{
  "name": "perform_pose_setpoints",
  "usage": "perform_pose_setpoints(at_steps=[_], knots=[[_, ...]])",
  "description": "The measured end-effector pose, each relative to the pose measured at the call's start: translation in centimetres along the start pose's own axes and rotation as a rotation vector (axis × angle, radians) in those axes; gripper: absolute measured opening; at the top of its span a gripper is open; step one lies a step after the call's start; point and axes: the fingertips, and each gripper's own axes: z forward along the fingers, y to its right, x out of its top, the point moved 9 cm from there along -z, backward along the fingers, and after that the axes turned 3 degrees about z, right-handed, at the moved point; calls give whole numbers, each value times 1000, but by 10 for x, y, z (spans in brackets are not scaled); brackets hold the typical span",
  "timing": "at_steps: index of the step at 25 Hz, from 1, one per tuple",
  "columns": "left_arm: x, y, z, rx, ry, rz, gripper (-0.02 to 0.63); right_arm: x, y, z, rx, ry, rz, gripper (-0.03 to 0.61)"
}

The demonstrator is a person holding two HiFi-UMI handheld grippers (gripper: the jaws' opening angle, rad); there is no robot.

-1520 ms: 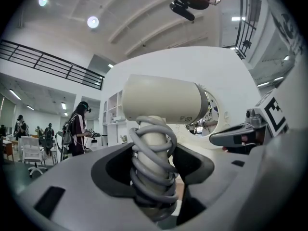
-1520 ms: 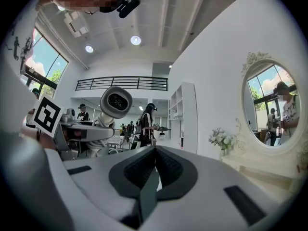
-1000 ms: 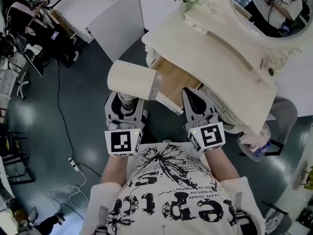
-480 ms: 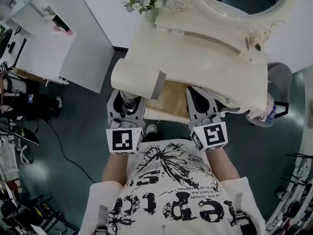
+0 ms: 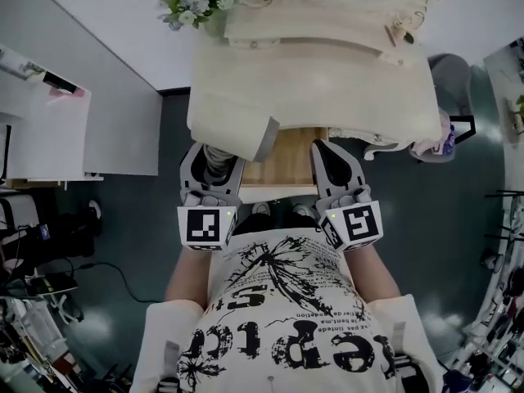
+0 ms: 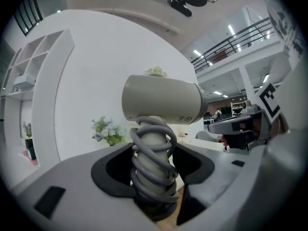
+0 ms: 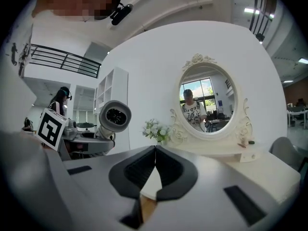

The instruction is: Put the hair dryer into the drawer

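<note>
You are holding the cream plastic hair dryer (image 6: 161,100) upright, left gripper (image 5: 211,159) clamped on its cord-wrapped handle (image 6: 153,153), ready beside the open light-wood drawer (image 5: 286,160), while your right gripper (image 7: 155,166) is idling, jaws pressed together.

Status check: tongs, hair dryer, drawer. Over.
Left tongs shut on hair dryer, at its cord-wrapped handle. Right tongs shut, empty. Drawer open just ahead, nothing seen blocking.

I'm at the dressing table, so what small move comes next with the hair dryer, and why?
Probably shift the left tongs right and down, toward the open drawer: they clamp the hair dryer by its cord-wrapped handle, and it hangs left of the drawer.
</note>
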Motion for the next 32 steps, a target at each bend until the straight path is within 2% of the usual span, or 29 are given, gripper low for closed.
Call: perform_pose_setpoints(at_steps=[8,15,23,28,32], knots=[[-54,24,52,-212,-158,83,255,-25,27,-4,-38,-103,28,17],[-127,57,99,-477,-314,218,256,-63,49,7,-71,-167,68,17],[-185,106,140,-806,-508,344,255,-96,61,-1,-90,-249,109,17],[-222,124,166,-933,-626,417,256,-117,61,-4,-96,-283,150,17],[-255,126,185,-985,-725,447,256,-131,69,6,-92,-301,155,17]])
